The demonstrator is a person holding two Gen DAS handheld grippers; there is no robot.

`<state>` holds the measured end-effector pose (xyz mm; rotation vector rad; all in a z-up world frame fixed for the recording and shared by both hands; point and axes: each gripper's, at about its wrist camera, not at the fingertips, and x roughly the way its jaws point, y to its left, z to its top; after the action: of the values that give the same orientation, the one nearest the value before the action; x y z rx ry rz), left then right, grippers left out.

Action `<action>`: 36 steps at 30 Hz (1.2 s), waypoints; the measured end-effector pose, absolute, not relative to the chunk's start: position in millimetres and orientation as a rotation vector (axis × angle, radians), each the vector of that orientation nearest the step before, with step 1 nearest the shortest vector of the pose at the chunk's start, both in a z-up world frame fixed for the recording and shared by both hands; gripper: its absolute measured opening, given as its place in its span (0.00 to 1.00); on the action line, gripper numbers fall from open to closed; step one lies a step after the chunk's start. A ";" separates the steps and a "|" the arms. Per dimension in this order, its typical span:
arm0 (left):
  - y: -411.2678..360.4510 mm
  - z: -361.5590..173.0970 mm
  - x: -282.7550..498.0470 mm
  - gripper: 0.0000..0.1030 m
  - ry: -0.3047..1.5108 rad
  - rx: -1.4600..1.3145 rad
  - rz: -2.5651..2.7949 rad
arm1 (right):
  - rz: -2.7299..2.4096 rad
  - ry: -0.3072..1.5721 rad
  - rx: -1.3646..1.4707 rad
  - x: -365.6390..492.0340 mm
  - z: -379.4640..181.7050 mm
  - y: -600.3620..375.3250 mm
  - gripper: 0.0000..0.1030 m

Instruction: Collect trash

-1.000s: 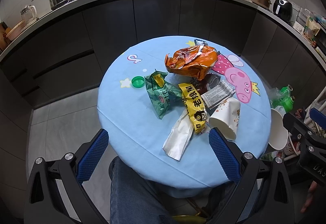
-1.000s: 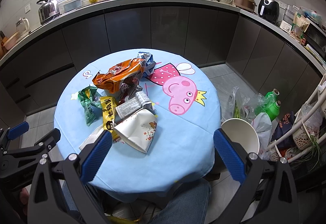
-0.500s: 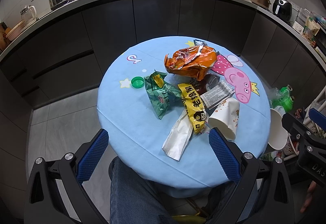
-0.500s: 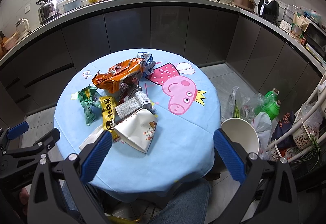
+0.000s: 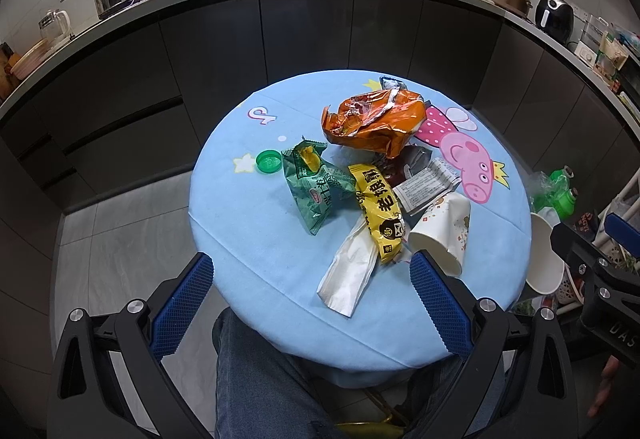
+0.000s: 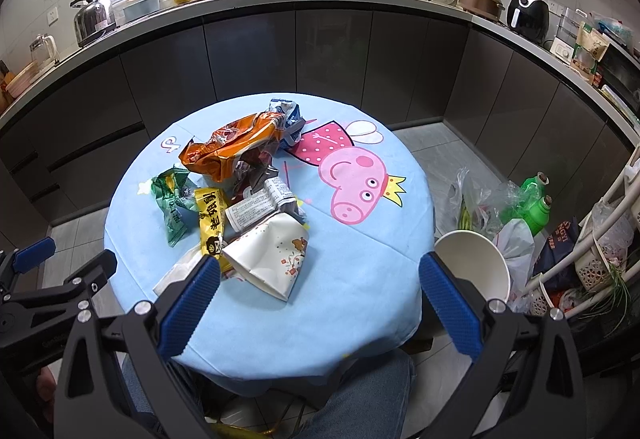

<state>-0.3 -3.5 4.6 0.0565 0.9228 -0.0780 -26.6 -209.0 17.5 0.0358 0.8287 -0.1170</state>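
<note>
A: Two grippers, left gripper (image 5: 311, 271) and right gripper (image 6: 320, 271), are hovering over the near edge of the round table (image 6: 360, 303), fingers spread wide, gripping nothing.

B: Where is the trash sitting?

A: Heaped left of centre: orange snack bag (image 5: 372, 125), green wrapper (image 5: 316, 191), yellow packet (image 5: 380, 211), tipped paper cup (image 5: 444, 231), white napkin (image 5: 350, 275). Green bottle cap (image 5: 267, 162) is lying just beside.
</note>
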 end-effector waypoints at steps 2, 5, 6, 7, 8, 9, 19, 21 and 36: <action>-3.0 3.5 1.4 0.92 0.928 0.056 -0.079 | -0.113 0.830 0.039 -28.1 15.8 -208.6 0.97; 5.3 2.0 7.4 0.92 0.922 0.044 -0.083 | -0.060 0.831 0.056 -28.2 13.8 -209.9 0.97; 10.7 0.5 11.3 0.92 0.919 0.036 -0.092 | -0.012 0.827 0.069 -26.6 5.8 -210.7 0.97; 14.2 -1.0 13.2 0.92 0.919 0.029 -0.099 | 0.033 0.828 0.081 -23.3 -2.5 -212.1 0.97; 19.8 -3.7 17.2 0.92 0.921 0.016 -0.116 | 0.057 0.838 0.092 -19.8 -8.8 -212.7 0.97; 23.9 -6.0 20.2 0.92 0.923 0.007 -0.135 | 0.083 0.852 0.106 -15.5 -16.0 -213.8 0.97; 34.5 -37.5 36.8 0.91 0.952 -0.017 -0.321 | 0.223 0.940 -0.019 26.7 -90.0 -196.1 0.95; 31.9 -43.2 39.5 0.91 0.962 -0.016 -0.343 | 0.219 0.955 -0.071 32.0 -99.0 -193.3 0.91; -10.3 -85.1 72.7 0.58 1.084 -0.091 -0.505 | 0.163 0.957 -0.137 27.8 -113.2 -208.9 0.05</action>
<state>72.7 -10.3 -85.1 -0.0915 1.0842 -0.5048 27.8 -208.9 -113.2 -0.1365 0.9567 0.1629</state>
